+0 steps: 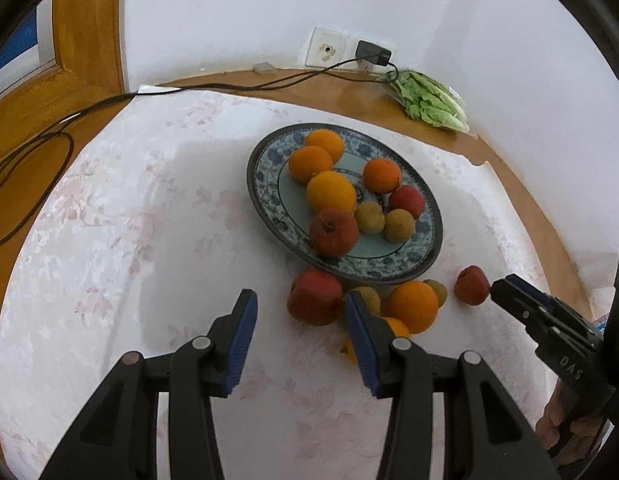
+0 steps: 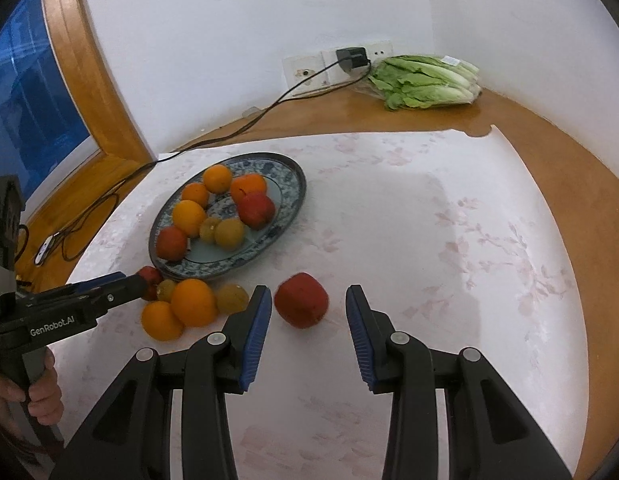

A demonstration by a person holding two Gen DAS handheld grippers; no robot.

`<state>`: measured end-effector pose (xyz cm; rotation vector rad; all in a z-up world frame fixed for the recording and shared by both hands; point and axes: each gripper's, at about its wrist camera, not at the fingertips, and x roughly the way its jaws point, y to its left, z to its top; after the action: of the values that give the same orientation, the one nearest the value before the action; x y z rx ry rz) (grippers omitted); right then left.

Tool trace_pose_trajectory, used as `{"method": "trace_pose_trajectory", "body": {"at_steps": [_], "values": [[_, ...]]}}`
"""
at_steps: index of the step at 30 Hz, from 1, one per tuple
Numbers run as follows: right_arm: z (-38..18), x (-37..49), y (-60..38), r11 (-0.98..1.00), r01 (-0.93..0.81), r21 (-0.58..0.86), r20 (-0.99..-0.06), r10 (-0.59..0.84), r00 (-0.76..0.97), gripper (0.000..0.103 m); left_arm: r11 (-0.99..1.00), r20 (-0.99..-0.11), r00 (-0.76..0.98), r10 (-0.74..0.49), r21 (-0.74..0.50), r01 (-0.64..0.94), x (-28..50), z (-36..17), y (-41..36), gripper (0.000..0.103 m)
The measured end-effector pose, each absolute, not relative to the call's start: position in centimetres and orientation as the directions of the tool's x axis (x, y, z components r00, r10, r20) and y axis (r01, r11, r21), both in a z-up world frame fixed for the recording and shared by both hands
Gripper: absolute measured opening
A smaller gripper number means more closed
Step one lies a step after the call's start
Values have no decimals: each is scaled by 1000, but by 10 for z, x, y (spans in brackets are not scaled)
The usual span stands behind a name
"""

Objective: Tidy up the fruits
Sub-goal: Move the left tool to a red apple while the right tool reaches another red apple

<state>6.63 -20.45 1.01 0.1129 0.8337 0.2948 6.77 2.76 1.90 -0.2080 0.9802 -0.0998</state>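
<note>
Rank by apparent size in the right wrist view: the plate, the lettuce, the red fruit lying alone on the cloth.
1. plate
2. lettuce
3. red fruit
The lettuce lies farthest from the camera, so it is probably bigger than it looks.

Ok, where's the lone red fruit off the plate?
In the right wrist view, the red fruit lies on the cloth just ahead of the open right gripper, right of the loose oranges.

The plate (image 1: pixel 425 236) bore a blue-and-white floral rim around a pale blue centre. On it lay orange oranges (image 1: pixel 331 192), red apples (image 1: pixel 333 233) and yellow-brown small fruits (image 1: pixel 398 225). The cloth (image 2: pixel 449 240) was white with faint pink blossoms, over an amber wooden table (image 2: pixel 569 168). The lettuce (image 2: pixel 425 80) was green, the cable (image 1: pixel 249 85) black, and the gripper pads (image 2: pixel 255 340) blue on black.
</note>
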Motion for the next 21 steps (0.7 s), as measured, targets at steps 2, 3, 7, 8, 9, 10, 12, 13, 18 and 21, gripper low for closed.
{"method": "trace_pose_trajectory", "body": {"at_steps": [2, 3, 7, 8, 9, 10, 12, 13, 18, 21], "values": [[8, 65, -208, 955, -205, 216, -716, 297, 632, 40, 975, -816, 549, -181, -224, -11, 69, 16, 27, 47], [7, 65, -209, 955, -203, 217, -717, 297, 631, 40, 974, -817, 547, -185, -226, -9, 69, 14, 27, 46], [4, 64, -214, 956, -193, 219, -720, 292, 629, 40, 975, -816, 549, -183, -220, -3, 71, 12, 24, 43], [3, 64, -215, 957, -190, 217, -722, 289, 629, 40, 975, -814, 549, -186, -224, -2, 72, 11, 24, 43], [2, 64, -216, 958, -188, 216, -724, 287, 628, 40, 974, -814, 549, -190, -227, -1, 72, 11, 24, 42], [2, 65, -216, 958, -187, 216, -725, 285, 627, 40, 973, -812, 550, -195, -233, 1, 72, 11, 25, 42], [0, 65, -217, 959, -182, 219, -728, 284, 623, 40, 970, -810, 549, -205, -243, 5, 73, 10, 25, 39], [0, 66, -217, 959, -181, 219, -729, 284, 622, 40, 970, -808, 552, -207, -244, 7, 74, 10, 25, 38], [-3, 69, -212, 954, -199, 226, -732, 301, 611, 40, 968, -803, 554, -220, -251, 20, 73, 10, 24, 33], [-4, 71, -206, 950, -218, 226, -733, 313, 605, 40, 968, -803, 554, -219, -248, 22, 72, 11, 23, 32]]}}
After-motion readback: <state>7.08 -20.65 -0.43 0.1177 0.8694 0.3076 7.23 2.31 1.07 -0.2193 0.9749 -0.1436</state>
